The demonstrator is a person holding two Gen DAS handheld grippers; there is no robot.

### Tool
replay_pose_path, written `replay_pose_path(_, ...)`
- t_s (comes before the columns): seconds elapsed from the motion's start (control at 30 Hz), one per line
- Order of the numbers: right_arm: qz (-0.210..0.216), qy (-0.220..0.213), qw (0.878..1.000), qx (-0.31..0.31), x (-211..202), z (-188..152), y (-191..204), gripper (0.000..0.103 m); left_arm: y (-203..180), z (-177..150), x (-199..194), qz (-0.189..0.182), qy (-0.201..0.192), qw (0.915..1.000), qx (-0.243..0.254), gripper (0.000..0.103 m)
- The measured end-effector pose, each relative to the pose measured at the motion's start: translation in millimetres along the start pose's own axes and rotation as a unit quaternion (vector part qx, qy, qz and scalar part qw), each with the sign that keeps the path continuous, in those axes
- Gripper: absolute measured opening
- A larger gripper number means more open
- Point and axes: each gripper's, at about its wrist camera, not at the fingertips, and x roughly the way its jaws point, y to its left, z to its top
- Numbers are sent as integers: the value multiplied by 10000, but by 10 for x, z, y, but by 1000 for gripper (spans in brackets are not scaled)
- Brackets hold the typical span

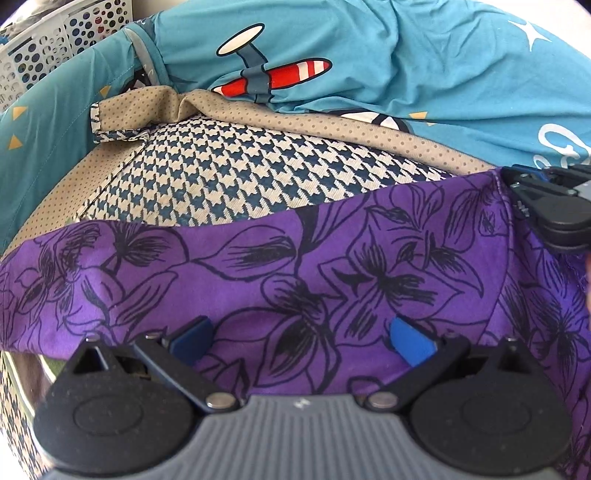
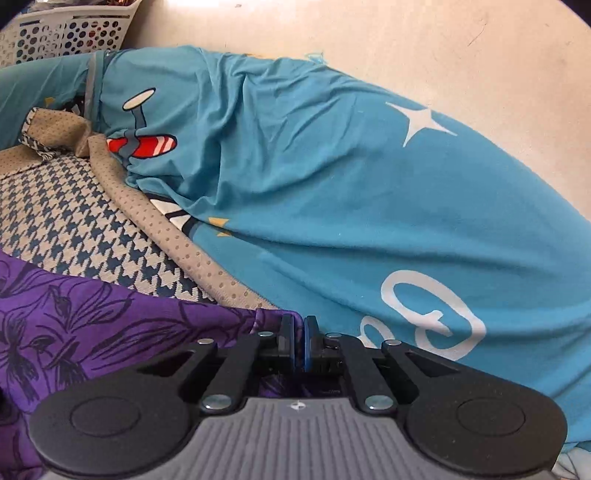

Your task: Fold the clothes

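A purple garment (image 1: 295, 266) with black flower outlines lies spread in front of my left gripper (image 1: 301, 341). That gripper is open, its blue pads (image 1: 410, 343) wide apart just over the cloth. My right gripper (image 2: 299, 339) is shut, pads pressed together on the purple garment's (image 2: 110, 325) far right corner. From the left wrist view, the right gripper (image 1: 546, 206) shows at that same corner. Under the purple cloth lies a houndstooth cloth (image 1: 240, 177) with a tan dotted edge (image 1: 332, 122).
A blue bedsheet (image 2: 351, 203) printed with a red plane (image 1: 280, 75) and white stars covers the surface behind. A white perforated laundry basket (image 2: 66, 33) stands at the far left. A pale wall (image 2: 406, 44) rises beyond the sheet.
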Motion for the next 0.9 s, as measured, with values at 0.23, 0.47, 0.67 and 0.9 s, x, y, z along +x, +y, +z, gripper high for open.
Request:
replay_pose_path(0.23, 82, -354, 9972, 655, -167, 83, -200, 20, -49, -9, -3, -68, 46, 10000, -20, 103)
replay_pose_path(0.47, 71, -684, 9922, 1042, -683, 22, -701, 24, -138, -35, -27, -169, 57, 9998, 23, 103)
replay_pose_path(0.67, 189, -461, 9923, 1138, -846, -317, -821, 24, -253, -80, -47, -223, 48, 9996, 188, 103)
replay_pose_path(0.9, 163, -91, 9946, 1021, -636, -548, -686, 23, -354, -123, -35, -204, 43, 9991, 373, 103)
